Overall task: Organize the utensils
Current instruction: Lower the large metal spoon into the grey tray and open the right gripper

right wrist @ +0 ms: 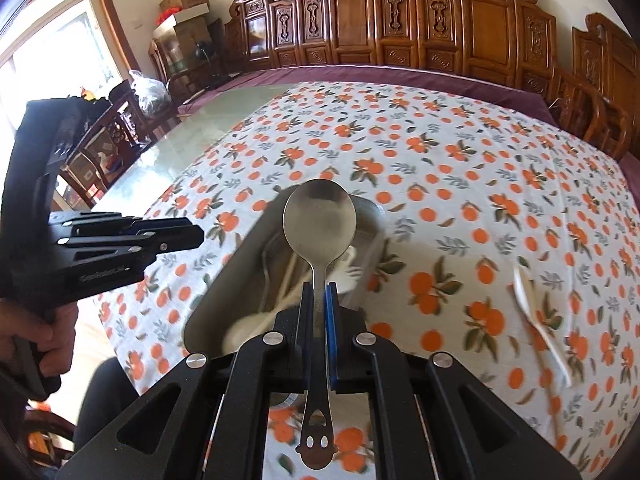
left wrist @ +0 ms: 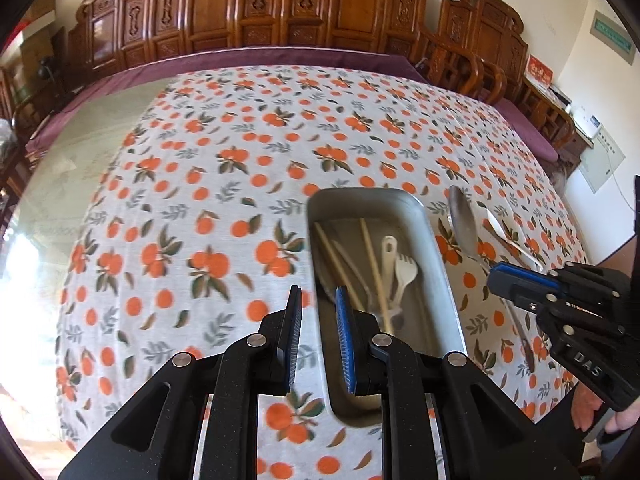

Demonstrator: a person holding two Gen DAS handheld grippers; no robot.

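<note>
Your right gripper (right wrist: 319, 296) has its fingers closed on the neck of the metal spoon (right wrist: 319, 220). Its long axis runs straight along the fingers: the bowl points forward, beyond the fingertips, and the handle end with its cut-out face trails back toward you. The bowl hangs above the metal tray (right wrist: 224, 280), which lies ahead and slightly left of the fingers on the orange-print bench (right wrist: 440, 152).

Your left gripper (left wrist: 318, 304) has its fingers parted with nothing between them; the right finger overlaps the tray's (left wrist: 436, 248) left wall in view. Chopsticks (left wrist: 372, 264) and a white fork (left wrist: 404, 276) lie lengthwise inside. To the right of your right fingers, a white spoon (right wrist: 540, 320) lies on the cloth, well apart.
</note>
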